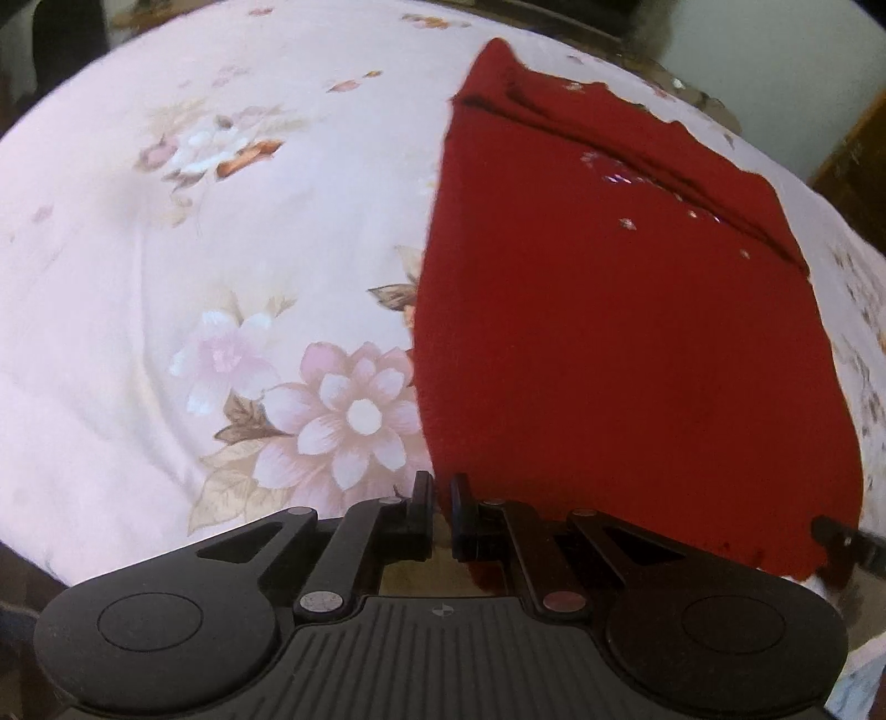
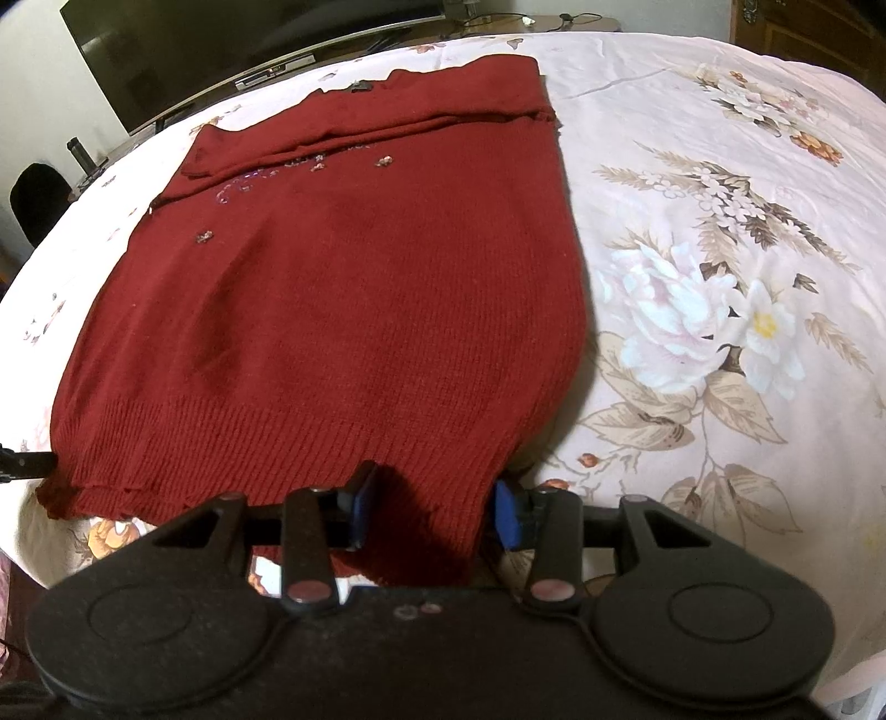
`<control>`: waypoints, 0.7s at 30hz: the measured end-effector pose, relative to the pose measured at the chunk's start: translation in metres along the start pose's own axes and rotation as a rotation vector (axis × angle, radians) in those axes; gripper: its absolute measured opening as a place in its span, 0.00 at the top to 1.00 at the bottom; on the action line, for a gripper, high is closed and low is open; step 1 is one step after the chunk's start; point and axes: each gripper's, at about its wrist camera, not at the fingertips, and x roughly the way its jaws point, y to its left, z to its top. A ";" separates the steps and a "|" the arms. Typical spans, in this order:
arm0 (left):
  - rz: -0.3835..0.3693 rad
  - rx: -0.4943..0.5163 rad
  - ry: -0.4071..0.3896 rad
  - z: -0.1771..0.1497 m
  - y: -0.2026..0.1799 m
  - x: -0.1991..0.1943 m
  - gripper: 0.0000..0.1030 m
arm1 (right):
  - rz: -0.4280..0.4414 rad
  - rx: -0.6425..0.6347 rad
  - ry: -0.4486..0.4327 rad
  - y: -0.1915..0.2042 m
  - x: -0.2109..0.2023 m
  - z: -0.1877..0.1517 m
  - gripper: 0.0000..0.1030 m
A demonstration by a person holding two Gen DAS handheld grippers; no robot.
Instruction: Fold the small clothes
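Observation:
A dark red knitted sweater (image 2: 343,288) with small sequin flowers lies flat on a floral bedsheet (image 2: 720,277), sleeves folded in at the far end. My right gripper (image 2: 434,512) is open, its blue pads on either side of the ribbed hem at the near right corner. In the left wrist view the sweater (image 1: 609,332) fills the right half. My left gripper (image 1: 440,515) has its jaws nearly closed at the hem's near left corner, with a narrow gap and no cloth visibly between them. The right gripper's tip (image 1: 841,534) shows at the hem's far corner.
The pale pink floral sheet (image 1: 221,277) covers the bed on both sides of the sweater. A dark TV screen (image 2: 221,50) and a low shelf stand beyond the far edge. A wooden door (image 2: 808,27) is at the back right.

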 end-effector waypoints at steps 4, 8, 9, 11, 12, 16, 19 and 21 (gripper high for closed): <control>-0.011 0.016 -0.141 0.000 -0.002 -0.017 0.97 | -0.001 0.003 -0.003 0.000 0.000 0.000 0.58; -0.027 0.060 -0.132 0.008 -0.010 -0.016 0.97 | 0.001 0.009 -0.009 0.001 -0.002 0.000 0.57; -0.017 0.064 -0.078 0.012 -0.012 -0.011 0.97 | 0.001 0.008 -0.009 0.001 -0.002 0.000 0.57; -0.049 0.057 -0.010 0.014 -0.010 -0.003 0.96 | 0.002 0.010 -0.011 0.001 -0.002 0.000 0.57; -0.058 0.039 -0.008 0.010 -0.009 -0.004 0.97 | 0.002 0.011 -0.010 0.001 -0.002 0.000 0.56; 0.012 0.037 -0.055 0.005 -0.006 -0.008 0.97 | 0.004 0.012 -0.012 0.001 -0.002 0.000 0.56; -0.037 0.012 -0.189 0.000 0.001 -0.022 0.99 | 0.006 0.015 -0.013 0.001 -0.001 -0.001 0.56; -0.042 0.017 -0.201 0.001 0.001 -0.023 1.00 | 0.005 0.016 -0.013 0.000 -0.001 -0.001 0.56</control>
